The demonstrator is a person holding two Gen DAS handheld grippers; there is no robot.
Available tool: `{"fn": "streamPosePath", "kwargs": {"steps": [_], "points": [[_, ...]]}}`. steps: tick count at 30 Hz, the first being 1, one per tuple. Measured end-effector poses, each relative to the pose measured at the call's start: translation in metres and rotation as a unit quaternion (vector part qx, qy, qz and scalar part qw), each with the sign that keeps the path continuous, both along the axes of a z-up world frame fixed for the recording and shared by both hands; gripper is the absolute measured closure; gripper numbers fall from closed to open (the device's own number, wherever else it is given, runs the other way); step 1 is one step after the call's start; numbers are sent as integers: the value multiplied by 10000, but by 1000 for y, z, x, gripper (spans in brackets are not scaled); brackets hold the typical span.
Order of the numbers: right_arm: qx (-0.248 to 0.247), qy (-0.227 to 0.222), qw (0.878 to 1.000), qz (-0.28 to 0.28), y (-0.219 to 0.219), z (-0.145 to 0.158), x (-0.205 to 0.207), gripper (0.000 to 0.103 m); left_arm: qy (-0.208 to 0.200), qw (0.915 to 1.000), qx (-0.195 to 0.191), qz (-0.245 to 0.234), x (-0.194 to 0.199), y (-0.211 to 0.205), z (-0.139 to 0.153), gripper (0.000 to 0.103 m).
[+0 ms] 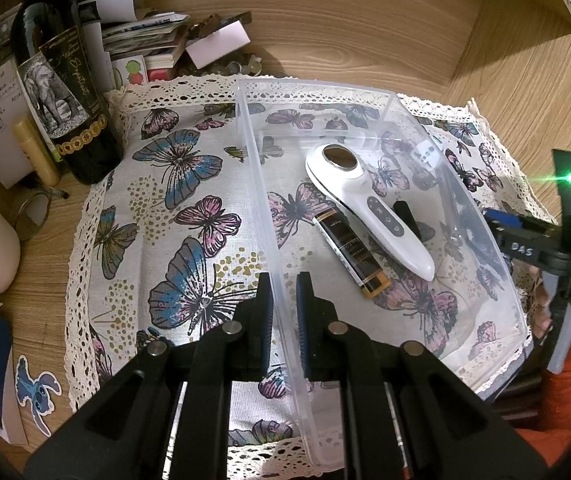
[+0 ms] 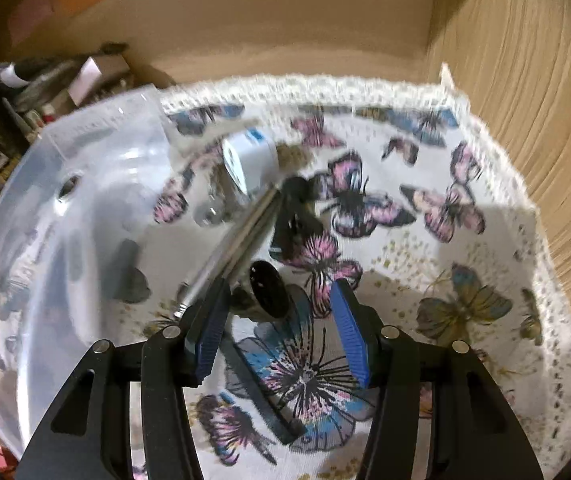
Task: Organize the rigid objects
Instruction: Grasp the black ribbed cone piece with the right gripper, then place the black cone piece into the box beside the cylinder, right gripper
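A clear plastic bin point(image 1: 257, 168) stands on a butterfly-print cloth point(image 1: 173, 208). In it lie a white handheld device point(image 1: 369, 204), a black-and-gold tube point(image 1: 351, 252) and a small black item point(image 1: 405, 216). My left gripper point(image 1: 284, 300) is shut on the bin's near wall. My right gripper point(image 2: 279, 312) is open above the cloth, beside the bin point(image 2: 65, 216). Between and ahead of its fingers lie a dark round-ended object point(image 2: 267, 288), a silver rod point(image 2: 237, 240), a black item point(image 2: 293, 216) and a white travel adapter point(image 2: 249, 164). The right wrist view is blurred.
A dark wine bottle point(image 1: 65, 92), a lip-balm stick point(image 1: 37, 152) and stacked papers and boxes point(image 1: 145, 32) stand at the back left. A wooden wall point(image 2: 525, 120) rises right of the cloth. My right gripper shows at the left wrist view's right edge point(image 1: 533, 248).
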State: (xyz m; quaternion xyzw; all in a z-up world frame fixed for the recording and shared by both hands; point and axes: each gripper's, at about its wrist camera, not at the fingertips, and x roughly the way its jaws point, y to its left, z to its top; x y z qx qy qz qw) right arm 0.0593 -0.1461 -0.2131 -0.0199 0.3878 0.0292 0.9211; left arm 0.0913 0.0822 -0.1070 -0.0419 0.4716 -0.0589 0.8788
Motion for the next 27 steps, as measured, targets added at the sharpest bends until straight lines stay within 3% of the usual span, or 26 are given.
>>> {"fn": "streamPosePath", "kwargs": {"steps": [3,6,12,27], "points": [[-141,-69,9999,5,4,-3,0,55,-2,10000,-8,1,0,0,0,92],[-259,-120,9996,47,8,-2,-1,70,-1,10000,-8,0,0,1,0,92],[-201,-243,9995,78,9,4,-5,70,3,10000,-3,-9,0,1,0,92],[-396,-1157,9901,696,51,65,-22,70,2,10000,-10,-7,0,2,0,92]]}}
